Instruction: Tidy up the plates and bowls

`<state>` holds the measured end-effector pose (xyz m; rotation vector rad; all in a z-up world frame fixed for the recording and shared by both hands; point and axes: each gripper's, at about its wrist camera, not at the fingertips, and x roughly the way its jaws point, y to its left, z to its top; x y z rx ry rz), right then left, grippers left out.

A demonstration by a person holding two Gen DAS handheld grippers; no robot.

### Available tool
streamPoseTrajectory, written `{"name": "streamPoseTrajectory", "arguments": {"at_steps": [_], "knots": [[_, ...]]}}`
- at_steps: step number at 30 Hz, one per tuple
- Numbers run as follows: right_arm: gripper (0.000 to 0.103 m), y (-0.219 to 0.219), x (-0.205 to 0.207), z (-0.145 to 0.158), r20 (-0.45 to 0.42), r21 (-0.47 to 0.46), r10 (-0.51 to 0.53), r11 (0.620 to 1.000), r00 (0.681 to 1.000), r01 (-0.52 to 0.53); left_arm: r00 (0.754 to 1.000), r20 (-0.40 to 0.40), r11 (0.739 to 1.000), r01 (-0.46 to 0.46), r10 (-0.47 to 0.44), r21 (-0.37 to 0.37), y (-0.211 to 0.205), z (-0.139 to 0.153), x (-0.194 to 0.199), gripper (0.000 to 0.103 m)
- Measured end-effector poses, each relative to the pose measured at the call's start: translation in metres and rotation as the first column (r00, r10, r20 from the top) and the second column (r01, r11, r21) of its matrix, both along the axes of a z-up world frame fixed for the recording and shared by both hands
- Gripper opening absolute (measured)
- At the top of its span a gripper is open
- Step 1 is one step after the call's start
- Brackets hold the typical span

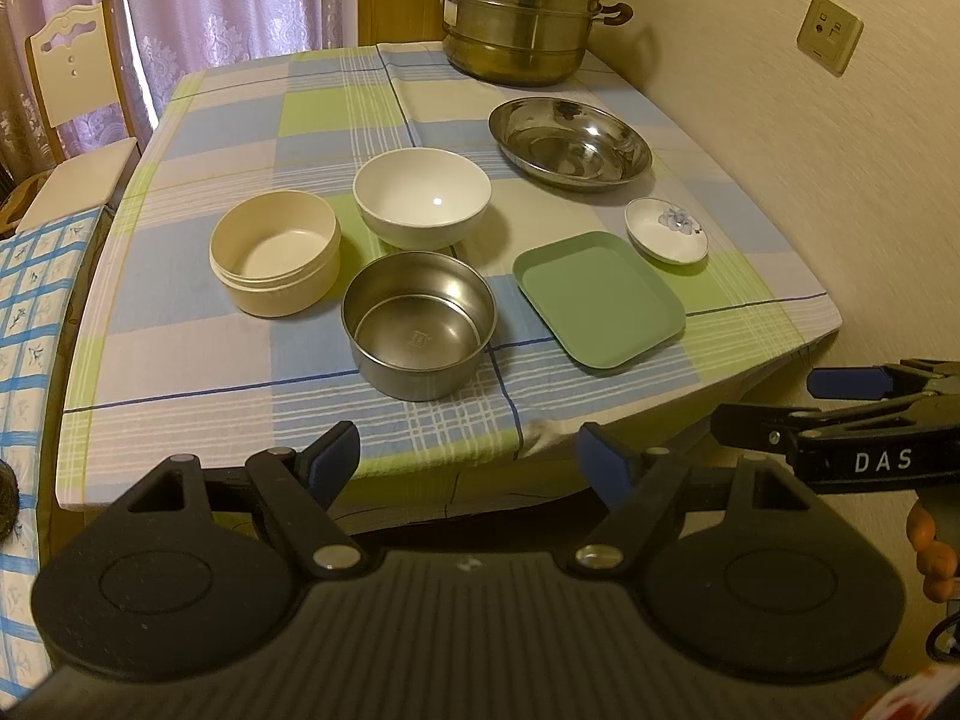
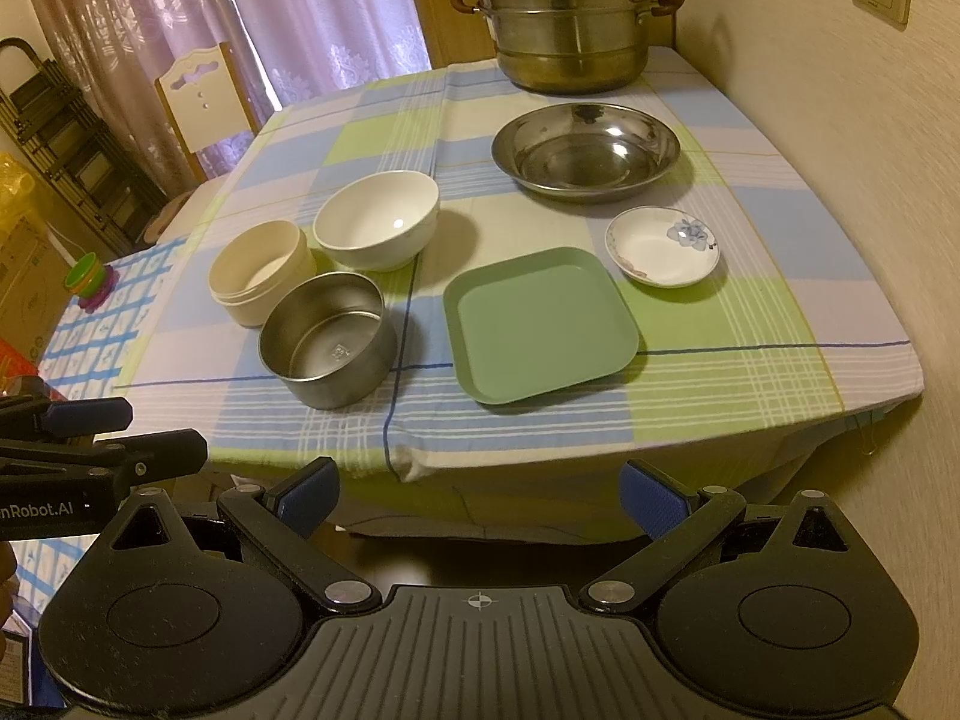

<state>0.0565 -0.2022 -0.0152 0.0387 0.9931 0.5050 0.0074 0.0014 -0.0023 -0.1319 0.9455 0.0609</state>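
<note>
Both grippers' fingers (image 1: 336, 459) (image 2: 651, 501) spread, empty

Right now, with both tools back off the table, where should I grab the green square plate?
Take the green square plate by its raised near rim, coming in low from the table's front edge. It lies flat with nothing on it, and that side faces the open right tool; the steel bowl crowds its left side.

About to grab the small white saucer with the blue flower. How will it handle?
The small white flower-printed saucer looks glazed ceramic, so probably slick and chippable. Its shallow, low rim likely gives little to pinch. Sitting on checked tablecloth, it may drag rather than slide.
</note>
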Motion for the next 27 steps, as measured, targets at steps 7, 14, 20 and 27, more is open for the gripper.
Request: {"name": "streamPoseTrajectory", "arguments": {"at_steps": [7, 14, 20, 27], "knots": [[0.100, 0.0000, 0.0004, 0.0006, 0.001, -0.001, 0.000, 1.000, 1.000, 0.000, 1.000, 0.000, 1.000, 0.000, 0.000, 0.000, 0.0003, 0.0000, 0.0003, 0.078], [0.100, -0.0001, 0.0006, 0.0005, 0.002, -0.001, -0.001, 1.000, 1.000, 0.001, 1.000, 0.000, 1.000, 0.001, -0.001, -0.002, 0.0003, 0.0003, 0.0000, 0.078], [0.100, -0.0001, 0.0010, 0.0008, 0.002, -0.001, 0.000, 1.000, 1.000, 0.000, 1.000, 0.000, 1.000, 0.000, 0.000, -0.003, 0.0007, 0.0015, -0.0001, 0.078], [0.100, 0.0001, 0.0012, 0.0011, 0.002, -0.002, 0.000, 1.000, 1.000, 0.000, 1.000, -0.003, 1.000, -0.002, 0.002, -0.004, 0.0008, 0.0035, 0.0053, 0.078]]}}
